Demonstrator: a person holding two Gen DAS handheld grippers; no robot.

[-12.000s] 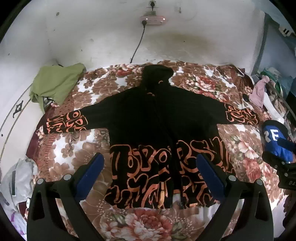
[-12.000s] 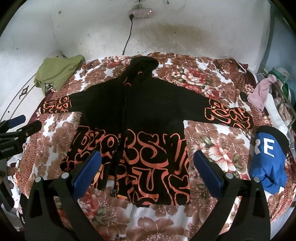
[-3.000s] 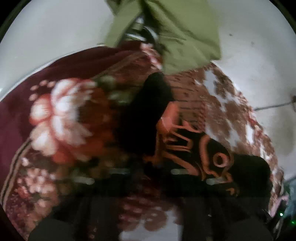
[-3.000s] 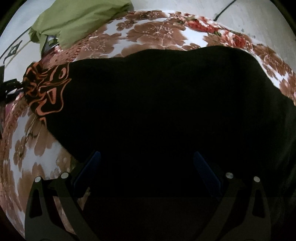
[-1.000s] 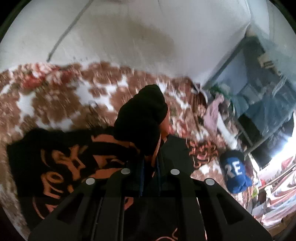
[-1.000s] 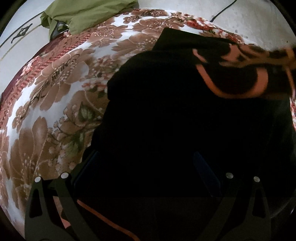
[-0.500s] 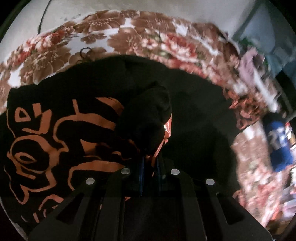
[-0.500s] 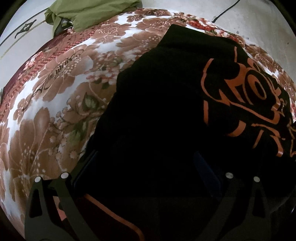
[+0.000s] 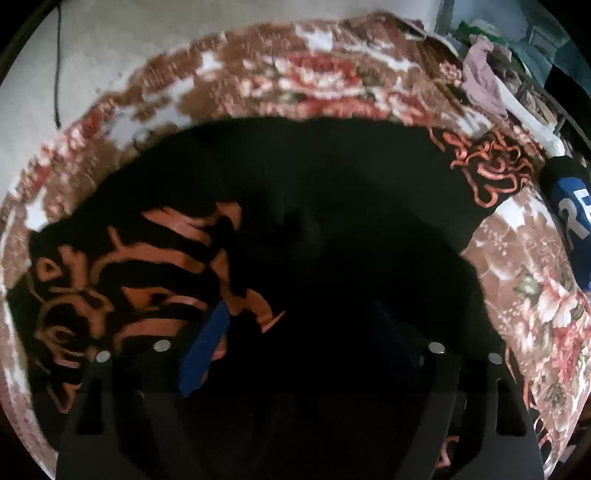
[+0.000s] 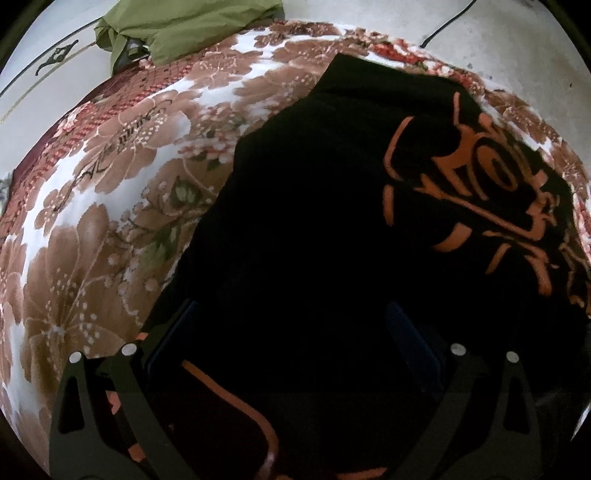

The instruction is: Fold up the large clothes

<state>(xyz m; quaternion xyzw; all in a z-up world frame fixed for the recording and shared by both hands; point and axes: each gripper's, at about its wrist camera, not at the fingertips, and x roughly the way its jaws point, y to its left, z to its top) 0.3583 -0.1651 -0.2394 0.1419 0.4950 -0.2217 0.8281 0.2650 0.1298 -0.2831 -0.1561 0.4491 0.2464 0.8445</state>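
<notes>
— Garment status?
— Black hoodie lies on the floral bed; the orange-lettered sleeve now lies folded over its body, where a second ago it hung pinched in the left claw.
— Claws?
— Left claw's jaws have just been opening, nothing gripped. Right claw stands wide above black cloth, empty.
— Surroundings?
— Green cloth at the bed's corner.

Two matte black plastic fingers on the left hand-held gripper, blue pads on the inner faces, round silver screws along the knuckles. Same build on the right hand-held gripper: black fingers, dark blue pads, silver screw heads, slotted cutouts lower down.
</notes>
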